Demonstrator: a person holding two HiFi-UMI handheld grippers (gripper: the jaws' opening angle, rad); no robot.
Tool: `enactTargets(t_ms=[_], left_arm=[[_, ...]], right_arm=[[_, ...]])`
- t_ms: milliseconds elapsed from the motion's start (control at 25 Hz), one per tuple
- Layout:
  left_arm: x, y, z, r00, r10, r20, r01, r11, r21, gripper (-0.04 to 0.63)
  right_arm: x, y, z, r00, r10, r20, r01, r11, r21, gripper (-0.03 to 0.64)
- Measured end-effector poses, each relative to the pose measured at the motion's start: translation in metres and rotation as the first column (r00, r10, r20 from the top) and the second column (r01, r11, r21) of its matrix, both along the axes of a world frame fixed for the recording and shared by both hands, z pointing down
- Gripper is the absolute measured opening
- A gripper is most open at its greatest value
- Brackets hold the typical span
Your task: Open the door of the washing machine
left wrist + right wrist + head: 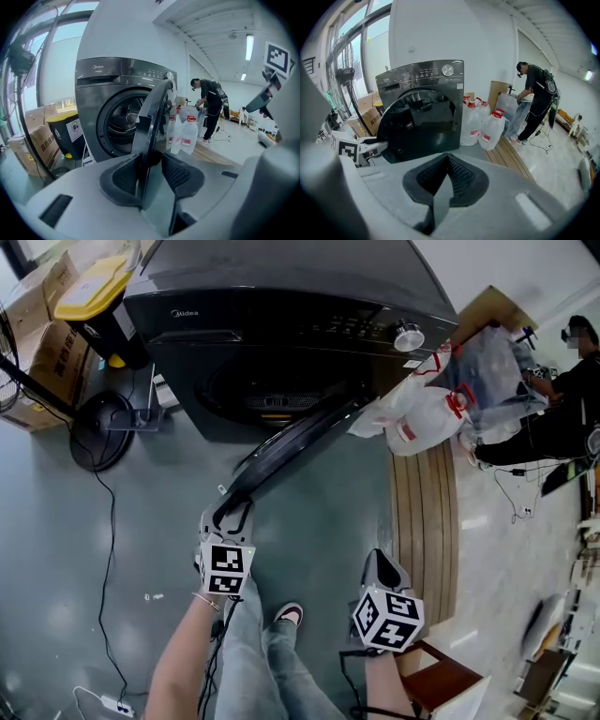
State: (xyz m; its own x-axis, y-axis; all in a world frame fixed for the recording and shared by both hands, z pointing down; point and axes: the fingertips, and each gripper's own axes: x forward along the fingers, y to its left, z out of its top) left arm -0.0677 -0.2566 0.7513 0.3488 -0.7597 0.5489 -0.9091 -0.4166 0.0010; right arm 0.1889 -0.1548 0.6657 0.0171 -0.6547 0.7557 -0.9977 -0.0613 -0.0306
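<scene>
Ok so from the head view: the washing machine (281, 324) sits at the top middle of the frame, and its door (300, 442) is swung well out from the front. I'm looking at the door nearly edge-on there, a long dark curved strip. Its long axis runs from the hinge side at the machine's right edge down and left to the free rim, which points at the lower left of the frame.

Left claw (230, 512) is clamped on that free rim. In the left gripper view the door stands upright straight out of the pads, thin edge toward me. It sits tight against the left pad, but I can only see it meeting the right pad near the tip. The drum (123, 117) is open to see behind it.

Right claw (382, 563) is at the lower middle of the head view, well apart from the door. Its pads are pressed together with nothing in them.

Stuff I can't read well:
- The hinge itself is just dark on dark.
- In the right gripper view the door's glossy face is broadside and covers the whole opening, so no drum there.
- The back of the machine's top is cut off at the top edge of the head view.
- In the head view the left claw's tips merge into the rim.

Also around: water bottles (412, 418) just right of the machine, wooden planks (427, 512) on the floor below them, a yellow-lidded bin (94, 296) and cardboard boxes (42, 343) at upper left, and a person (562, 399) at far right.
</scene>
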Motion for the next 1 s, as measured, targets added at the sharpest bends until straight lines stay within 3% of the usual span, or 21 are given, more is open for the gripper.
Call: enactTargets(t_ms=[480,1000], left_arm=[[0.029,0.038,0.000,0.999,0.048,-0.002,-0.048,0.999,-0.004,0.106],[0.071,0.075,0.001,0.994,0.103,-0.017,-0.104,0.992,-0.068,0.080]], right_arm=[[0.019,0.038,0.001,1.000,0.019,-0.017,-0.019,1.000,0.012,0.006],[0.053,0.074,0.010,0.995,0.101,0.021,-0.101,0.995,0.020,0.006]])
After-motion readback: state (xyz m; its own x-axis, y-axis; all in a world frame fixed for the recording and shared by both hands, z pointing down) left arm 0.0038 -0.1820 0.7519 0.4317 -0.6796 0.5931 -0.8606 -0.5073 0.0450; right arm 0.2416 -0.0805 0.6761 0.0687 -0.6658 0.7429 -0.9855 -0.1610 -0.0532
